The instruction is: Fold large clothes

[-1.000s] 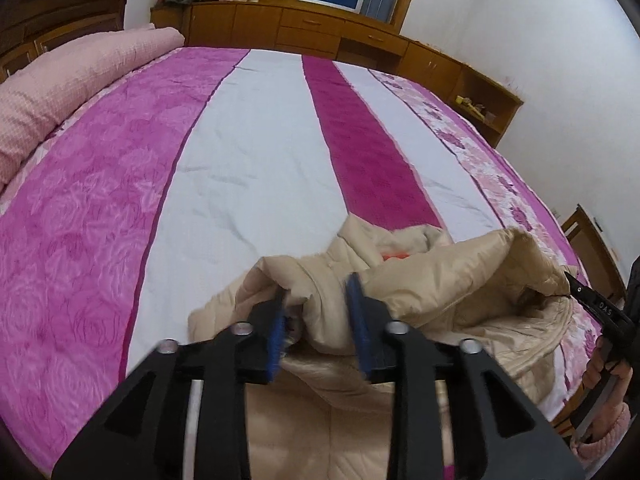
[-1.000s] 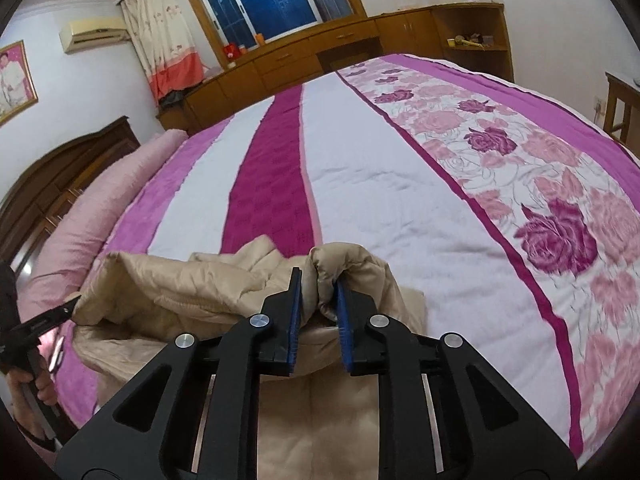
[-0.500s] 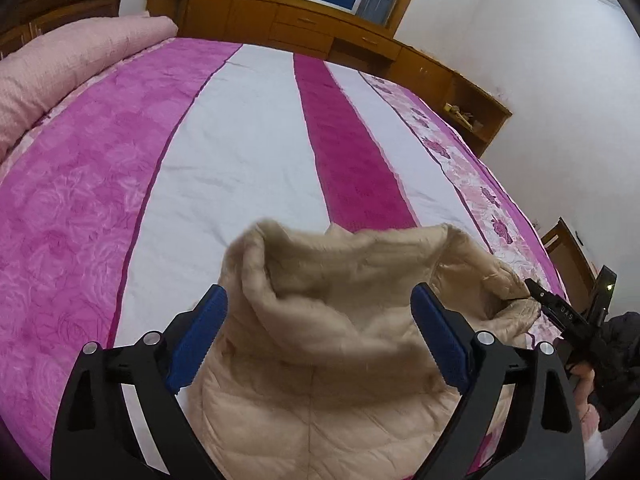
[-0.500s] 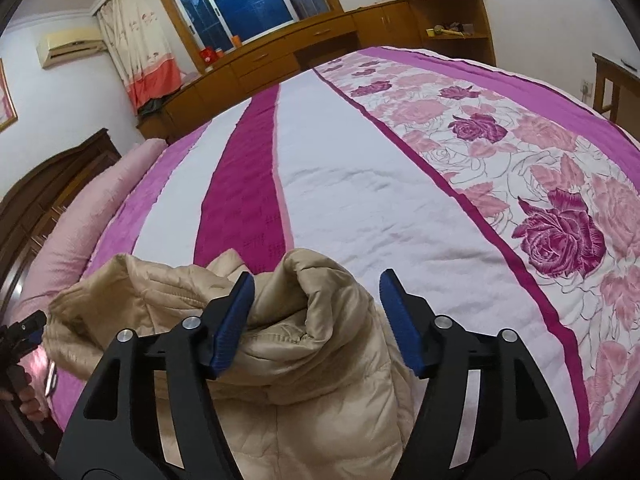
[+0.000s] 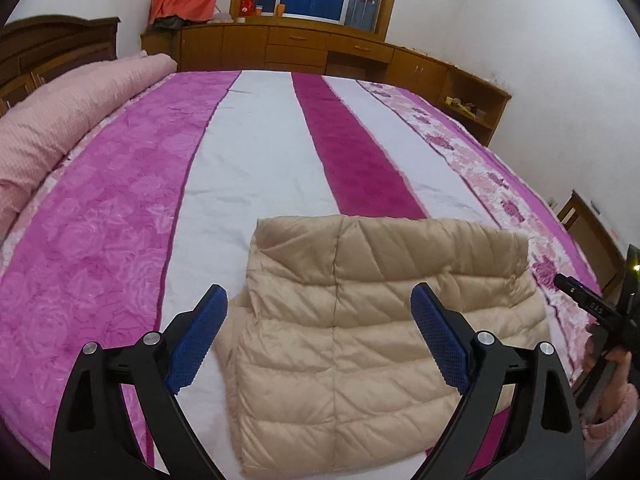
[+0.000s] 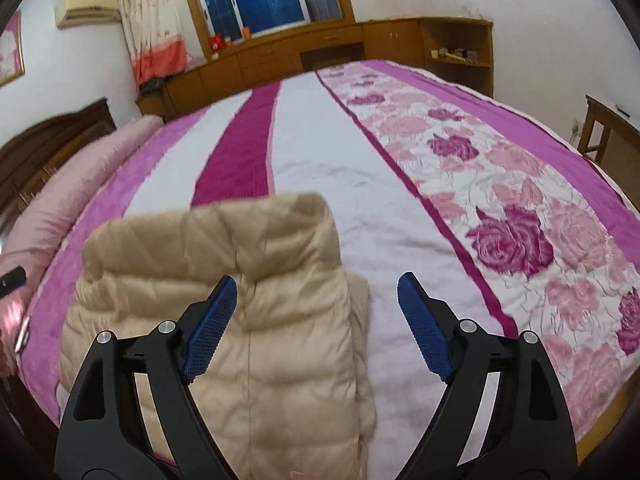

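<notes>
A beige quilted down jacket lies folded flat on the striped bedspread near the bed's front edge. My left gripper hovers over its left part, open wide, with nothing pressed by its blue pads. In the right wrist view the same jacket lies low and left. My right gripper is above its right edge, jaws still opening, pads clear of the fabric. The right gripper's black tip and the hand holding it show at the left view's right edge.
A rolled pink quilt lies along the bed's left side by a dark headboard. Wooden cabinets and a window stand beyond the bed. An open shelf and a small wooden table stand to the right.
Both grippers let go of the bunched jacket and opened wide. The jacket dropped and now lies flat and folded. Both views have pulled back a little from it.
</notes>
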### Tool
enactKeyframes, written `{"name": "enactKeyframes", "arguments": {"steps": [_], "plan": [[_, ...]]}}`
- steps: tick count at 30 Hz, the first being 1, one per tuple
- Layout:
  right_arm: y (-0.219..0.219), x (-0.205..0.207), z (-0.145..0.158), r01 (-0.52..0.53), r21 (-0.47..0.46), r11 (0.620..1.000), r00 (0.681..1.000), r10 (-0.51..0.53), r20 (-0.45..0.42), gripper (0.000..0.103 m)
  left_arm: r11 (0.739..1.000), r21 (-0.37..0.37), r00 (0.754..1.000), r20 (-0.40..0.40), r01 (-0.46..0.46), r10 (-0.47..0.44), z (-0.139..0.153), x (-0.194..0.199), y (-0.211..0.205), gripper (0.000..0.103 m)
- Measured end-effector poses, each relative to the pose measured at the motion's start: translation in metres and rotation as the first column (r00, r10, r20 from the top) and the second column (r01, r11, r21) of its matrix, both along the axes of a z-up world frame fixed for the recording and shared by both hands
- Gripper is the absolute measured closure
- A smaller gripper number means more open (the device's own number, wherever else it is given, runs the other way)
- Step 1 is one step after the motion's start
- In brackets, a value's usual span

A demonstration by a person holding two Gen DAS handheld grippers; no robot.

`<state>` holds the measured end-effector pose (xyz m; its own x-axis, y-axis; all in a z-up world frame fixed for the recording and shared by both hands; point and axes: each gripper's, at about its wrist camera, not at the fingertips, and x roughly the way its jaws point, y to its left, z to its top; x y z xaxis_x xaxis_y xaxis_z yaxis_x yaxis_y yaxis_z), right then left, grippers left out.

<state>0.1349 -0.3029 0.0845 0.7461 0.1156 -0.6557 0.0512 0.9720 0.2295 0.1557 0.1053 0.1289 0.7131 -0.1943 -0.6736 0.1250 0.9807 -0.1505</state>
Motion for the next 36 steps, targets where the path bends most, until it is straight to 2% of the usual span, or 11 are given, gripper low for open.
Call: {"name": "enactKeyframes", "arguments": {"steps": [2, 4, 8, 11, 14, 16, 19, 22, 26, 36], "plan": [[0.006, -0.002, -0.005, -0.019, 0.015, 1.000, 0.999, 0.020, -0.028, 0.021, 1.000, 0.018, 1.000, -0.006, 0.006, -0.006, -0.007, 0.000, -0.003, 0.014], [0.011, -0.001, -0.009, -0.027, 0.011, 1.000, 0.998, 0.027, -0.048, 0.027, 1.000, 0.030, 1.000, -0.019, 0.006, -0.006, -0.018, 0.003, -0.007, 0.014], [0.024, 0.012, -0.021, -0.036, 0.028, 0.999, 0.995, 0.039, -0.096, 0.048, 1.000, 0.021, 0.998, -0.053, -0.019, 0.020, -0.041, 0.015, -0.016, 0.014], [0.031, 0.029, -0.030, -0.032, 0.025, 0.999, 0.994, 0.034, -0.104, 0.054, 0.999, 0.036, 0.999, -0.038, -0.035, 0.036, -0.053, 0.028, -0.026, 0.014], [0.035, 0.049, -0.037, -0.018, -0.005, 1.000, 0.994, 0.018, -0.108, 0.054, 0.997, 0.051, 0.998, -0.032, -0.050, 0.051, -0.064, 0.046, -0.031, 0.024], [0.035, 0.063, -0.045, -0.002, -0.024, 1.000, 0.992, -0.001, -0.123, 0.054, 0.995, 0.063, 0.995, -0.055, -0.079, 0.082, -0.078, 0.065, -0.028, 0.035], [0.034, 0.076, -0.054, 0.016, -0.061, 0.998, 0.990, -0.025, -0.142, 0.054, 0.988, 0.095, 0.987, -0.090, -0.126, 0.134, -0.100, 0.086, -0.020, 0.043], [0.032, 0.091, -0.068, 0.021, -0.089, 0.996, 0.985, -0.036, -0.168, 0.054, 0.980, 0.107, 0.975, -0.129, -0.167, 0.180, -0.120, 0.103, -0.009, 0.043], [0.031, 0.103, -0.080, 0.020, -0.094, 0.995, 0.983, -0.036, -0.181, 0.053, 0.979, 0.101, 0.970, -0.153, -0.175, 0.189, -0.133, 0.114, -0.006, 0.042], [0.029, 0.105, -0.085, 0.007, -0.070, 0.998, 0.986, -0.018, -0.168, 0.050, 0.979, 0.109, 0.968, -0.164, -0.175, 0.191, -0.137, 0.116, -0.006, 0.041]]}}
